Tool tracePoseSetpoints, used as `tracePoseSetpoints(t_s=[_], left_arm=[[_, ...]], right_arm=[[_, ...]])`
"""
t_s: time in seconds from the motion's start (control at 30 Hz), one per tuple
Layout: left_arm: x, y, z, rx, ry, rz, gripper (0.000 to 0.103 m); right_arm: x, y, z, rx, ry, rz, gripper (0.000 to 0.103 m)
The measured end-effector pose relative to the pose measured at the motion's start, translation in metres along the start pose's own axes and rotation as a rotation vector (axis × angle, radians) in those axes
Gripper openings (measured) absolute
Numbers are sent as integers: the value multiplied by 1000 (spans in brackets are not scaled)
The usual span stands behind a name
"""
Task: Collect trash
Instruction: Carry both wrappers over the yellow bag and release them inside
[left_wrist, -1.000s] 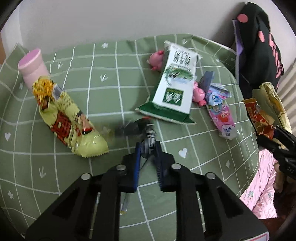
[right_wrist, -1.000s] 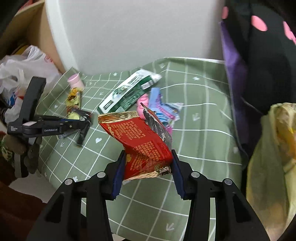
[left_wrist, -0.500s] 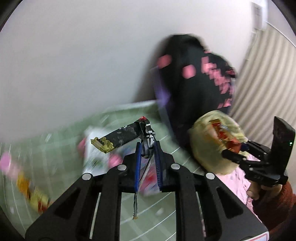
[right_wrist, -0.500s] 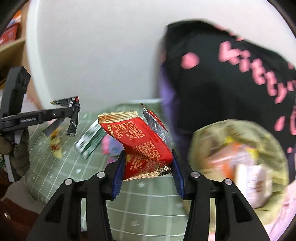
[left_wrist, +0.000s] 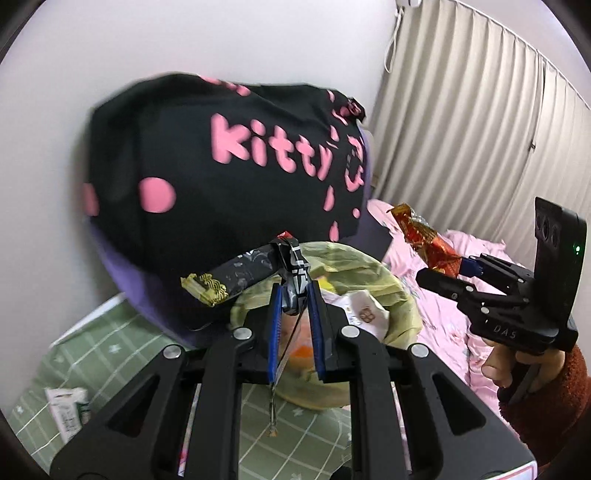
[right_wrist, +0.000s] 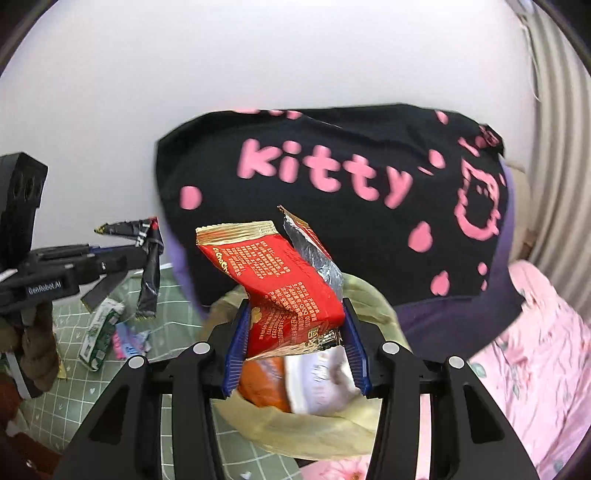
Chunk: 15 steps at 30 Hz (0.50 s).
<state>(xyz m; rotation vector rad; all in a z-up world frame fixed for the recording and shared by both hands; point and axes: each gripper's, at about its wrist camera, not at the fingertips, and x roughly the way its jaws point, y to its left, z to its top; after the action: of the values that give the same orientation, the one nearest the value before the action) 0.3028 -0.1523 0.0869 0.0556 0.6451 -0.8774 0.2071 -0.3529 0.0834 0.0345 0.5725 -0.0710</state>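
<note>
The left gripper (left_wrist: 295, 295) is clamped on a black wrapper (left_wrist: 236, 275), which sticks out to the left of its blue pads and hangs in the air above the yellow trash bag (left_wrist: 391, 295). The right gripper (right_wrist: 291, 332) is clamped on a red snack packet (right_wrist: 284, 280), crumpled between the pads, also held above the trash bag (right_wrist: 306, 432). The bag stands open, and inside it some white and orange packaging lies. In the left wrist view the right gripper (left_wrist: 454, 271) is to the right of the bag, with a hand (left_wrist: 513, 365) in a brown sleeve under it. Behind the bag leans a black pillow (left_wrist: 221, 177) with pink letters. To the left of the bag, on the green checked blanket (right_wrist: 74, 391), a green-and-white carton (right_wrist: 101, 328) lies beside a pink wrapper (right_wrist: 127, 341).
</note>
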Motion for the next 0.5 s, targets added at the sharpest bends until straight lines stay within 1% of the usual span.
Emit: tracePoseSetpoints(t_s=[0.1,0.2,0.27,0.5], left_arm=[[20,-8,0,11,30,-14,14],[42,-13,-2,20,62,-12,14],[50,-16,-5,22,83,-15,14],[101,-26,-14,34,197,-19,14]], right_arm=[[5,-17,-7,23,28,-28,44],[11,-28,-11,36,47,-31,44],[20,-35,-11,41,62,-32,44],[47,-48,-17,40,118,-34,44]])
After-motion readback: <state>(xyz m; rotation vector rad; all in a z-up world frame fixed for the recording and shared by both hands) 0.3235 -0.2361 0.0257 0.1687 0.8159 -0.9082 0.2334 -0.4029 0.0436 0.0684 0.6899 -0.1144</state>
